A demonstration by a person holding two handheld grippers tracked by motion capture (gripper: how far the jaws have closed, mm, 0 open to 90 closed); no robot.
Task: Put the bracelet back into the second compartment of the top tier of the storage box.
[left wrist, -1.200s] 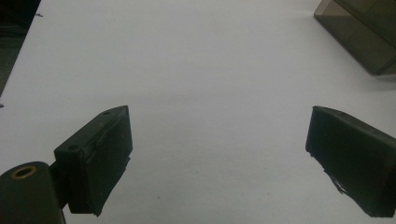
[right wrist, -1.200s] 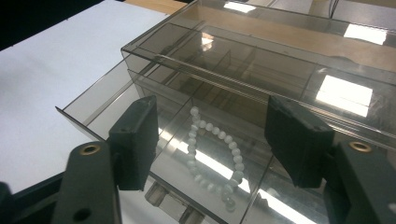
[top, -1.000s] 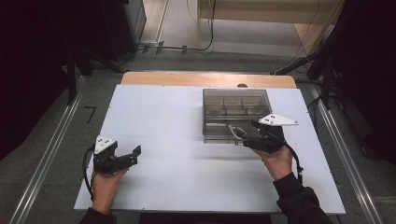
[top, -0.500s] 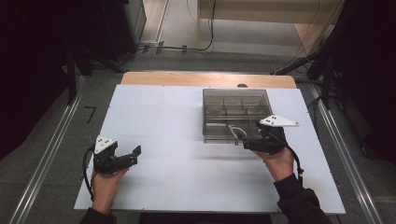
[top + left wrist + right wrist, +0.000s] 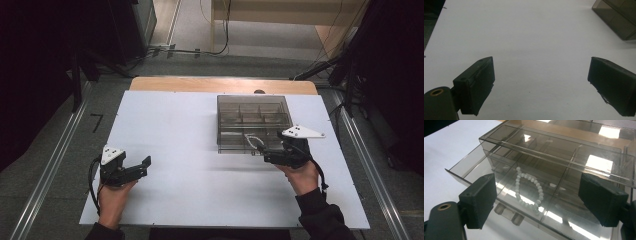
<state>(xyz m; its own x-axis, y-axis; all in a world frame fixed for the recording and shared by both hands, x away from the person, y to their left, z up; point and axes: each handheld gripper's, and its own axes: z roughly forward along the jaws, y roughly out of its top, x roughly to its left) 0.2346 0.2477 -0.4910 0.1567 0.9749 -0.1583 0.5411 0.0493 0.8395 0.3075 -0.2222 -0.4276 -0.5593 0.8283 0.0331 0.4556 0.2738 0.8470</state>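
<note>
Bracelet [image 5: 527,191] of pale beads lies loose in the pulled-out drawer [image 5: 474,171] of the clear smoky organizer box [image 5: 254,122], in the compartment nearest the drawer's front edge, near two small knobs [image 5: 509,213] on that front. In the high view the bracelet [image 5: 254,141] shows as a pale loop at the box's near side.

Right claw [image 5: 537,203], just in front of the drawer: jaws have just been opening and now stand wide, one on each side of the bracelet's compartment. Pads do not press on the beads; nothing is held. In the high view the right claw [image 5: 270,155] sits just off the box's near right corner, much where it was a second ago.

Judgement: the bracelet reads as let go into the drawer, so the placing step looks done. Drawer is open; closing it would be the likely next thing.

Left claw [image 5: 142,165], well apart from the box at the desk's [image 5: 180,130] near left: jaws wide, empty, over bare white surface. Same spot as a second ago; idle.
</note>
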